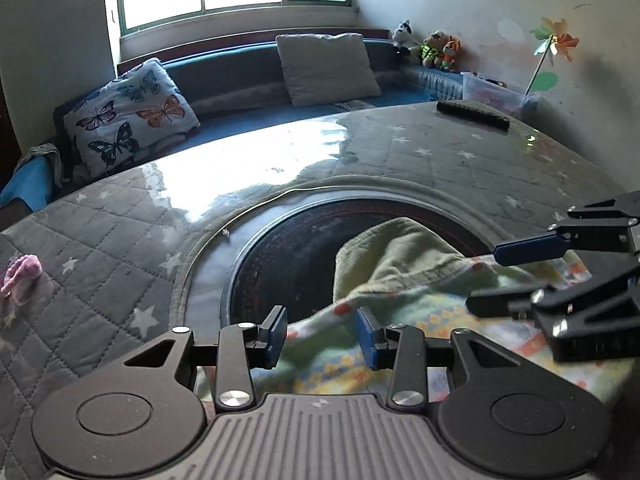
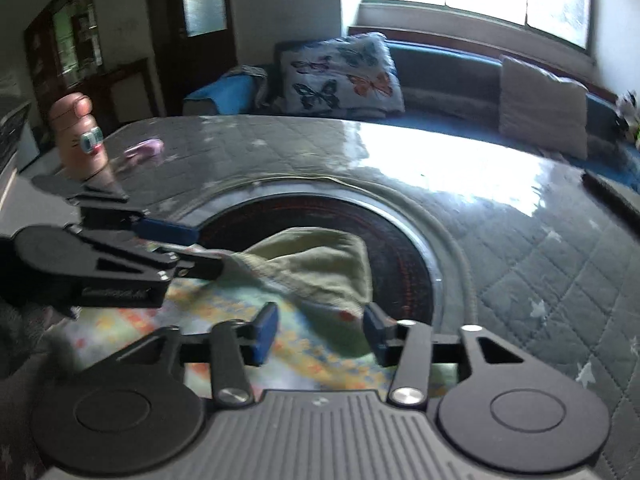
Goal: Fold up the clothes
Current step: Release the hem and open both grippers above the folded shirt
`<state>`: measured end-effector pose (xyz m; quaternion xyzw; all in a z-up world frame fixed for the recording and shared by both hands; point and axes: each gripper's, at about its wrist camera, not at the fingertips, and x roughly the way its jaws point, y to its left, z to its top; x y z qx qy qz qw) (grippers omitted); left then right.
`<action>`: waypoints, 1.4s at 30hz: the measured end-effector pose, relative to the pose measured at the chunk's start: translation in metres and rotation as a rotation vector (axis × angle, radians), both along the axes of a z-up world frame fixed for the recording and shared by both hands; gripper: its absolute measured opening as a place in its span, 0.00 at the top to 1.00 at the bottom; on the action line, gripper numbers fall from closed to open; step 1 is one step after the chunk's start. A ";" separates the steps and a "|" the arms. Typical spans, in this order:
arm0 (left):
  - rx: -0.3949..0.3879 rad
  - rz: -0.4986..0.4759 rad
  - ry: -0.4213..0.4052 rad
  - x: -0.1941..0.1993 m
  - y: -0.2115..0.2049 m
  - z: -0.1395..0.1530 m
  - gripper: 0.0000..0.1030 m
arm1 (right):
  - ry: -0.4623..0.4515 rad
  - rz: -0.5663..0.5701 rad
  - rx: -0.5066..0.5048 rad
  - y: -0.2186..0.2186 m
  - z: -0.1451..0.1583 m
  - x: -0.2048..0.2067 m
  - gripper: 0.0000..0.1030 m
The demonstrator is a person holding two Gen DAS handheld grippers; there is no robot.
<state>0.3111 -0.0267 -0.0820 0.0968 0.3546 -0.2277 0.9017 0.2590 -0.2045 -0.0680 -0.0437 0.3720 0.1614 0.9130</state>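
Observation:
A small garment, plain olive-green on one side point(image 1: 400, 256) and pastel patterned on the other point(image 1: 344, 360), lies on the table over a dark round inset point(image 1: 292, 248). It also shows in the right wrist view point(image 2: 320, 264). My left gripper point(image 1: 322, 334) is open, its blue pads astride the patterned edge without gripping it. My right gripper point(image 2: 318, 334) is open just above the garment's near part. Each gripper shows in the other's view: the right one point(image 1: 492, 276) and the left one point(image 2: 204, 250), both with jaws apart over the cloth.
The table has a grey quilted star cover point(image 1: 120, 248) under glossy film. A pink item point(image 1: 22, 274) lies at its left, a dark flat object point(image 1: 472, 114) at the far right. Behind stands a blue bench with a butterfly cushion point(image 1: 128, 116), a grey cushion point(image 1: 328, 68) and toys point(image 1: 436, 50).

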 end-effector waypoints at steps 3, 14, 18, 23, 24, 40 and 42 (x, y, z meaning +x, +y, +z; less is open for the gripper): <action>-0.005 -0.014 -0.005 -0.015 0.004 0.001 0.60 | 0.010 0.026 -0.004 0.008 -0.003 -0.011 0.48; 0.028 -0.055 -0.040 -0.076 0.017 -0.010 0.60 | -0.019 0.078 -0.059 0.030 -0.012 -0.053 0.34; 0.002 -0.039 -0.043 -0.089 0.025 -0.010 0.60 | -0.042 0.096 -0.056 0.034 -0.011 -0.072 0.34; -0.030 -0.021 -0.034 -0.103 0.030 -0.010 0.60 | -0.056 0.113 -0.059 0.028 -0.013 -0.093 0.32; -0.038 -0.017 -0.030 -0.105 0.031 -0.010 0.60 | -0.059 0.113 -0.056 0.026 -0.013 -0.096 0.32; -0.068 0.040 -0.014 -0.107 0.037 -0.008 0.60 | -0.056 0.025 -0.005 -0.001 -0.011 -0.108 0.32; -0.063 0.054 -0.014 -0.102 0.040 -0.010 0.60 | -0.059 -0.005 -0.027 -0.009 -0.015 -0.110 0.32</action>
